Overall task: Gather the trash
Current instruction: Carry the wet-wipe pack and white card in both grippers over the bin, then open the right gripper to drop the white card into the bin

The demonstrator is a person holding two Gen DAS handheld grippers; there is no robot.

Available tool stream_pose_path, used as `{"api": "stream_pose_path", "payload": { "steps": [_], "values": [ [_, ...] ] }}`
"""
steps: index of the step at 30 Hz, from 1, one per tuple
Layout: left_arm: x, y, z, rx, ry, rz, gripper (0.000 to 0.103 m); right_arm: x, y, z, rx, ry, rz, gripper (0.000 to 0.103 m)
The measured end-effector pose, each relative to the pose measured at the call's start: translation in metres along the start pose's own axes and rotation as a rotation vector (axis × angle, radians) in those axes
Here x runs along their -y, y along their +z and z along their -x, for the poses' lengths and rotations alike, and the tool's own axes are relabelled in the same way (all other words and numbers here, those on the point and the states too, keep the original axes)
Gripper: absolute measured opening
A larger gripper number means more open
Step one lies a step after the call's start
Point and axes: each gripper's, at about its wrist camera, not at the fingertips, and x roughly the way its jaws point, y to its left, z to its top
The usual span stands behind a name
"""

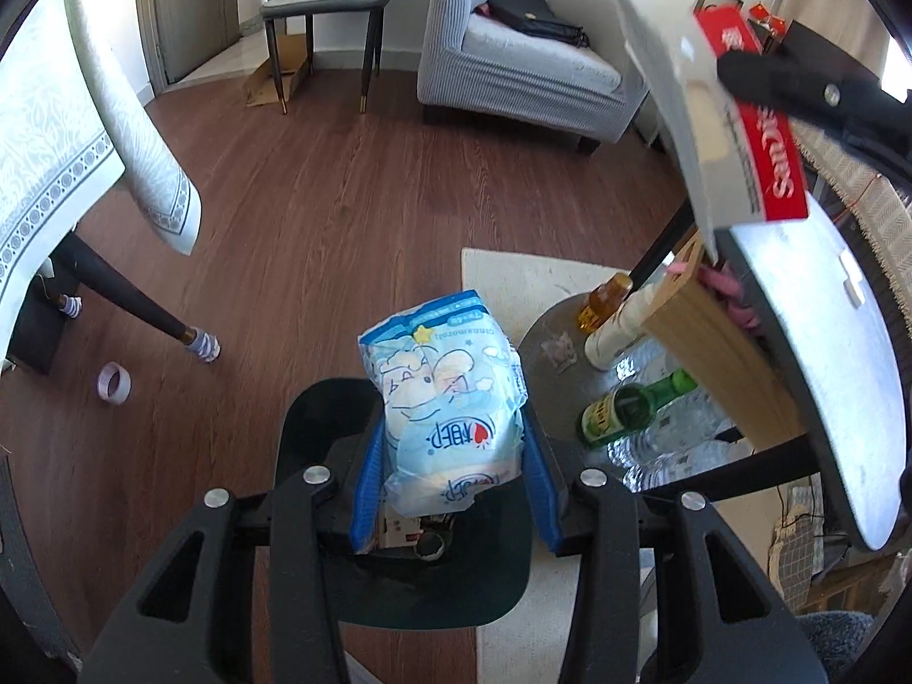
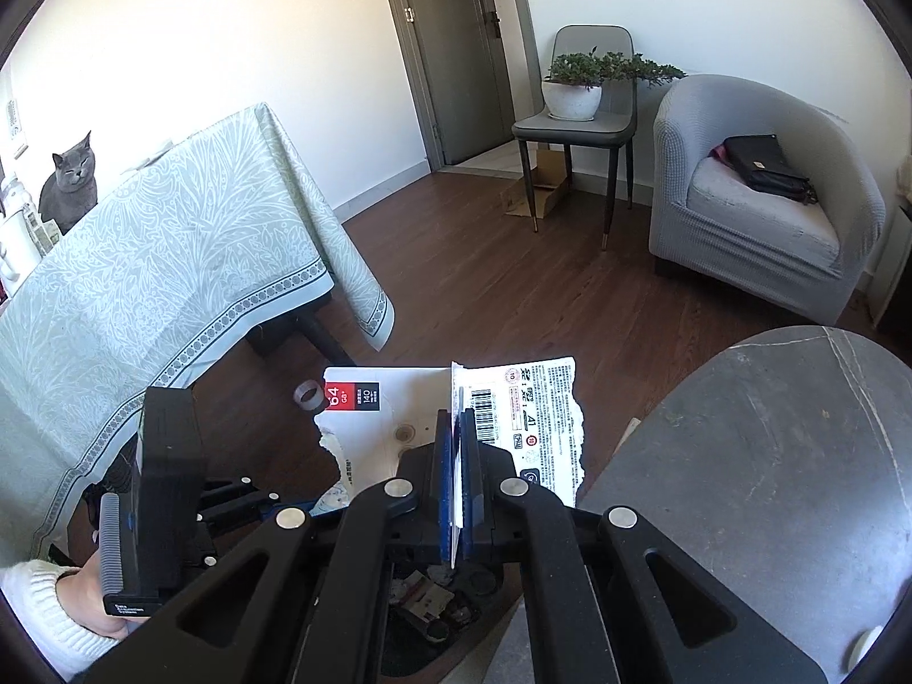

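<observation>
Directly below both claws stands a black trash bin [image 1: 456, 587], and both claws are loaded. The left claw [image 1: 453, 456] is closed on a blue and white tissue pack [image 1: 450, 399], which sits between its blue pads and hangs right over the mouth of the bin. The right claw [image 2: 456, 490] is shut almost fully on a torn card package [image 2: 456, 416], a thin white sheet with a red label, which stands on its edge between the fingers.

I judge that the step now is the drop. To do it well, each claw should be centred over the opening before it opens, because the bin mouth is not wide. The pack is soft and light, so it may stick to one pad; a full opening is better than a small one. The card is flat and could glide sideways, so it is safer to bring it low first.

Only the left wrist view shows the bottles [image 1: 627, 410] on the lower shelf to the right of the left claw, and the round desk [image 1: 815, 353] above them. Only the right wrist view shows the trash already inside the bin, under the right claw, and a grey cat [image 2: 69, 182] far to its left on the covered desk [image 2: 171, 273].
</observation>
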Motion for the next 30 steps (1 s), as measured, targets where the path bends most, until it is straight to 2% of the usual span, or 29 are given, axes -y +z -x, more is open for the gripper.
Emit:
{"api": "stream_pose_path", "payload": {
  "steps": [12,15,30],
  "values": [
    [-0.021,-0.025,-0.028,-0.145,0.023,-0.01,0.046,-0.016,0.007,-0.022,-0.025,-0.004,0.03,0.002],
    [-0.022,-0.031,-0.034,-0.179,0.061,-0.024,0.045,-0.021,0.008,-0.027,-0.035,-0.004,0.044,0.002],
    [-0.044,-0.054,-0.057,-0.291,0.053,-0.025,0.045,-0.043,0.008,-0.052,-0.088,0.029,0.076,0.002]
  ]
}}
